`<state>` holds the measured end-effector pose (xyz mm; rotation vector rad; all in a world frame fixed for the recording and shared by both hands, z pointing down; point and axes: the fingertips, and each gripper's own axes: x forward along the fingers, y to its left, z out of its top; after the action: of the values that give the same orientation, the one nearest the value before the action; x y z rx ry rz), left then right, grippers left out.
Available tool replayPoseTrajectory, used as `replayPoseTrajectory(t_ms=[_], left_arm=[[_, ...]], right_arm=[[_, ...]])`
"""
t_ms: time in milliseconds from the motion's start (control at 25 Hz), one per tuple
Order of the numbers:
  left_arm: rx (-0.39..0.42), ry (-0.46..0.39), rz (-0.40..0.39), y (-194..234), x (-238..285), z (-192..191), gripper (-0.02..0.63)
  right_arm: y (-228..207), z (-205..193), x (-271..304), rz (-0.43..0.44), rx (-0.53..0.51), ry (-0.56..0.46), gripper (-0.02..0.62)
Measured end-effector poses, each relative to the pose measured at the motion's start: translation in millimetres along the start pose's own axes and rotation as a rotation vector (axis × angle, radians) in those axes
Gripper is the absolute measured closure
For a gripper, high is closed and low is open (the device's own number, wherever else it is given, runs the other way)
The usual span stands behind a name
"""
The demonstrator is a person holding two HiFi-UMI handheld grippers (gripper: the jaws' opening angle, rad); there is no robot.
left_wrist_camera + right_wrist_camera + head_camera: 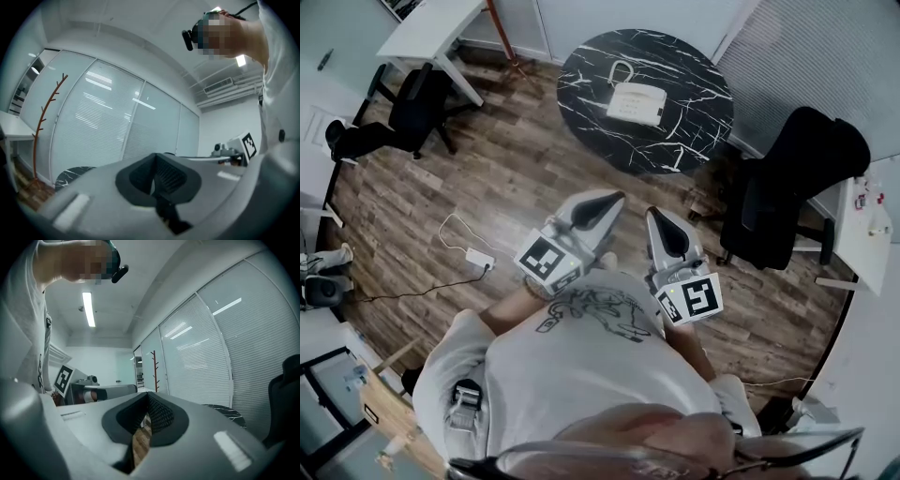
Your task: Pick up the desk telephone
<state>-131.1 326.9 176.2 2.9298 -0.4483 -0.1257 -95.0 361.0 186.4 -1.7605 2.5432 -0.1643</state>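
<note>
Cool, flat office light, heavily bent by the wide lenses.
Lit from overhead by a ceiling strip light (87, 309), blown out to plain white in the right gripper view and mirrored as pale streaks on the glass wall (108, 117) in the left gripper view. Dimmer and bluish-grey in the head view, with muted colour on the wooden floor (506, 178) and only soft, shallow shadows. Ringed by a black vignette in both gripper views, with straight lines bowed toward the edges. Smeared out of focus across the near grey shells of the left gripper (155, 161) and right gripper (147, 401); sharper farther back.
</note>
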Motion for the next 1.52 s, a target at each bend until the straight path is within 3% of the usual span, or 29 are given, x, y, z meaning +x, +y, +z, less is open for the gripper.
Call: replayPoseTrajectory(t_ms=[800, 1520], left_arm=[[-0.034, 0.012, 0.022, 25.8, 27.5, -18.0, 0.603], [-0.056, 0.027, 0.002, 170.4, 118.2, -6.6, 0.603]], right_arm=[[-27.3, -13.6, 20.5, 0.013, 0.003, 0.025, 0.589], [-122.8, -6.7, 160.8, -0.004, 0.004, 0.051, 0.589]])
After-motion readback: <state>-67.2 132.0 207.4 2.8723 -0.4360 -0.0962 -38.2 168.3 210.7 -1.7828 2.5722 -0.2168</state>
